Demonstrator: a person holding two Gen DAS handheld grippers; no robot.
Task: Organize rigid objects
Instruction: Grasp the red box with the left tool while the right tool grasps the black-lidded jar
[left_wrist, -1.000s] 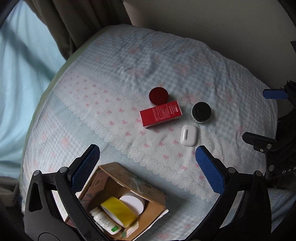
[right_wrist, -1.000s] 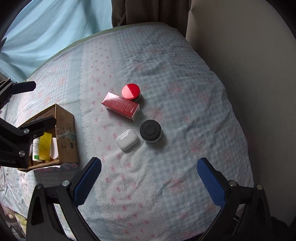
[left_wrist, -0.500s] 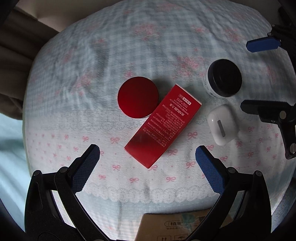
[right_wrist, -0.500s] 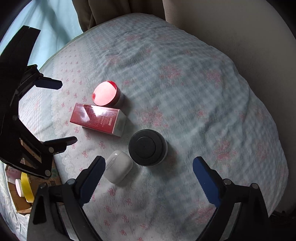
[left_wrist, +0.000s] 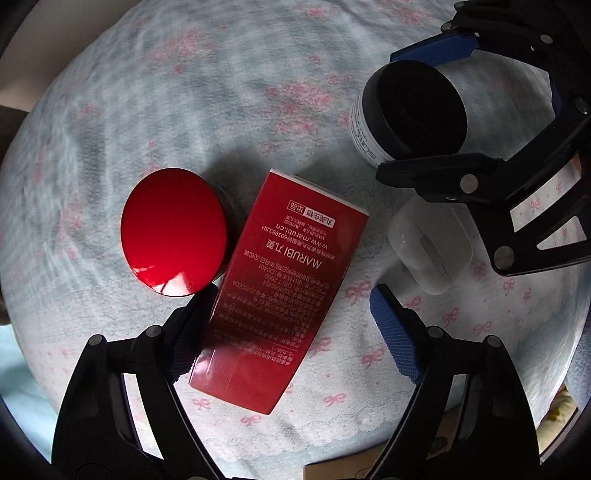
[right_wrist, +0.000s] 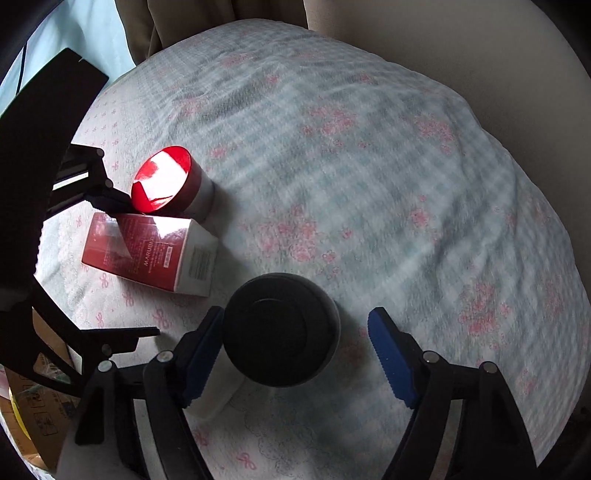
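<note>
Left wrist: glossy rectangular red carton (left_wrist: 280, 291), round lid (left_wrist: 173, 230).

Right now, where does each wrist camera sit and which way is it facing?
Left wrist: above the bed, looking down on the red box between the left gripper's closing, not yet gripping fingers; right gripper at upper right.
Right wrist: looking steeply down on the black-lidded jar between its closing fingers; left gripper at left edge.
Shared: box, jar, red-lidded jar, white earbud case.

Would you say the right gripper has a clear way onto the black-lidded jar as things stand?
Probably yes. The right gripper, jaws just closing, already straddles the black-lidded jar. One pad sits by its side, squeezed against the white earbud case; the other still shows a gap.
</note>
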